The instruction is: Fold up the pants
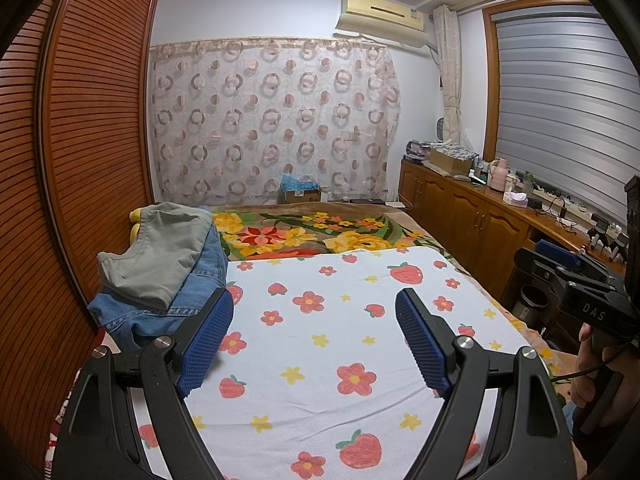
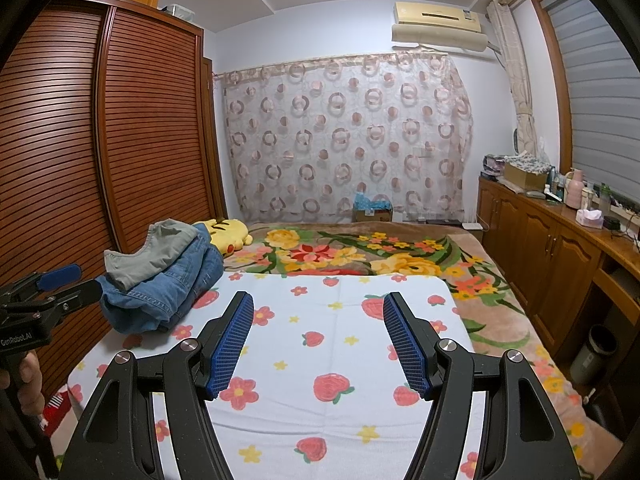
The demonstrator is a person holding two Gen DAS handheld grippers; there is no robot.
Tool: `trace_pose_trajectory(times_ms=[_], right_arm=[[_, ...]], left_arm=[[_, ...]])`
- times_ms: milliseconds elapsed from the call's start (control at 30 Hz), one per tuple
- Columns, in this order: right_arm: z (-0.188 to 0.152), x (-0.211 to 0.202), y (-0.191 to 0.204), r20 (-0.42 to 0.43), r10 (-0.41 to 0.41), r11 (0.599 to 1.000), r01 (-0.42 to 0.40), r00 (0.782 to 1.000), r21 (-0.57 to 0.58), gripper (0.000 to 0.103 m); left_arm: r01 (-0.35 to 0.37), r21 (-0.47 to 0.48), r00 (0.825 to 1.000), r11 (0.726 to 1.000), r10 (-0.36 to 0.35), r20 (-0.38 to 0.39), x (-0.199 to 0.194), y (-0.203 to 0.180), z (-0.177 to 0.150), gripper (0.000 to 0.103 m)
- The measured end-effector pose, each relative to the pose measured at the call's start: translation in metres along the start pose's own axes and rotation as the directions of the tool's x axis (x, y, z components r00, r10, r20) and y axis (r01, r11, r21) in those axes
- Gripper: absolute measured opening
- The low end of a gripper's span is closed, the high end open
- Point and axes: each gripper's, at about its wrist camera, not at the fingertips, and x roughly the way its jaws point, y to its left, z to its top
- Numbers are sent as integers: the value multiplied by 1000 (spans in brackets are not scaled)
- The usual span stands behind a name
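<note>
Both claws hover empty over the bed: the left claw has its blue ridged pads spread wide, the right claw a little less so, neither touching cloth. Beneath them lies a white strawberry-and-flower printed towel, smoothed flat, probably as the folding area. The pants sit off its left edge, near the brown slatted wardrobe: a crumpled blue denim pair with a grey-green cotton garment heaped on top. Bunched like this, they show no clear long axis or waistband direction; the heap runs roughly away from the claws towards a yellow plush toy.
</note>
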Motion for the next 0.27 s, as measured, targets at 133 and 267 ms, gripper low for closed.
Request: trace_pose_trajectory(times_ms=[133, 267], right_arm=[[0, 0, 0, 0, 0, 1000, 0, 1000, 0, 69], [-1, 0, 0, -1, -2, 1000, 2, 1000, 1, 69]], left_arm=[[-1, 0, 1000, 1000, 1, 0, -1, 0, -1, 84], [0, 0, 1000, 1000, 0, 0, 1, 0, 0, 84]])
